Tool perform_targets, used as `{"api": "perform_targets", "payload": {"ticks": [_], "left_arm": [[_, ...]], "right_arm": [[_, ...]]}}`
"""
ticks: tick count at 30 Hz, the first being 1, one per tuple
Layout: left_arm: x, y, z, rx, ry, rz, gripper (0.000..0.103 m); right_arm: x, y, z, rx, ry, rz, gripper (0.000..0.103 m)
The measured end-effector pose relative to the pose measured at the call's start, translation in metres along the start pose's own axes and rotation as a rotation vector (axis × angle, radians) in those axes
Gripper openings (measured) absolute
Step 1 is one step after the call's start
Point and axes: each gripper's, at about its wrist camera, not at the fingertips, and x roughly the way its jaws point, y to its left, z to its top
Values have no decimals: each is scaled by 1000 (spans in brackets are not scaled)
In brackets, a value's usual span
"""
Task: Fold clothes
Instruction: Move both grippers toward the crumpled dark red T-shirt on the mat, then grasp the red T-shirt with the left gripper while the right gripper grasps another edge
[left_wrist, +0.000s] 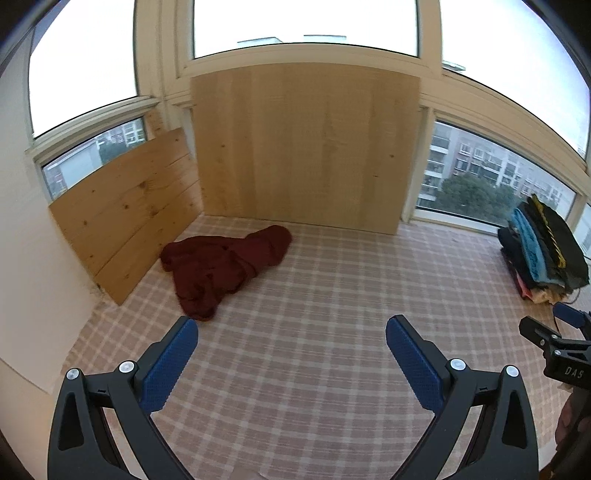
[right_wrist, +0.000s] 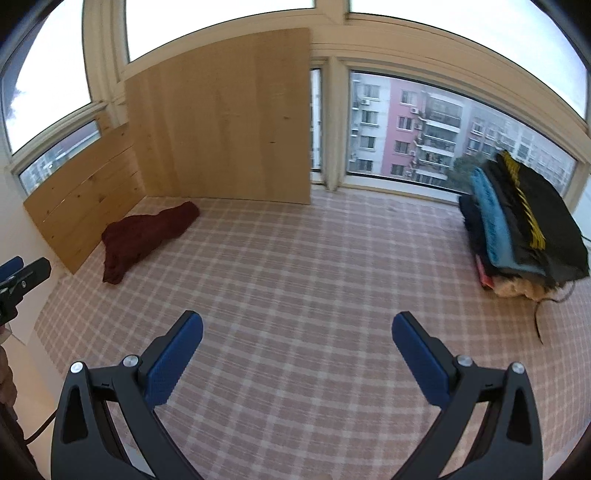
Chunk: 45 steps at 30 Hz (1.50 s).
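A crumpled dark red garment (left_wrist: 225, 264) lies on the pink plaid sheet (left_wrist: 314, 332) at the far left, by the wooden boards; it also shows in the right wrist view (right_wrist: 144, 236). My left gripper (left_wrist: 291, 328) is open and empty, held above the sheet, short of the garment. My right gripper (right_wrist: 297, 323) is open and empty above the middle of the sheet. Each gripper shows at the edge of the other's view.
A stack of folded clothes (right_wrist: 517, 229) in black, blue and pink sits at the far right by the window (right_wrist: 443, 125); it also shows in the left wrist view (left_wrist: 539, 251). Wooden boards (left_wrist: 303, 147) lean against the back and left walls.
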Motion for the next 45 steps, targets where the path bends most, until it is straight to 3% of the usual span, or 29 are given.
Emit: {"api": "perform_targets", "payload": {"ticks": [11, 17, 27, 35, 42, 44, 45], "left_arm": [[18, 65, 15, -66, -5, 116, 102], [50, 104, 27, -111, 17, 163, 102], [134, 154, 35, -169, 113, 208, 102], [228, 183, 35, -203, 219, 199, 102], [306, 196, 32, -213, 306, 219, 102], [321, 201, 30, -227, 335, 221, 98], [327, 203, 28, -231, 350, 222, 88]], "right_arm": [[48, 80, 39, -145, -9, 102, 103], [92, 134, 66, -218, -7, 176, 103], [188, 196, 99, -280, 56, 235, 103], [296, 226, 125, -287, 149, 244, 103], [373, 258, 134, -265, 236, 311, 103], [384, 271, 132, -290, 251, 317, 103], [388, 277, 130, -303, 256, 326, 103]]}}
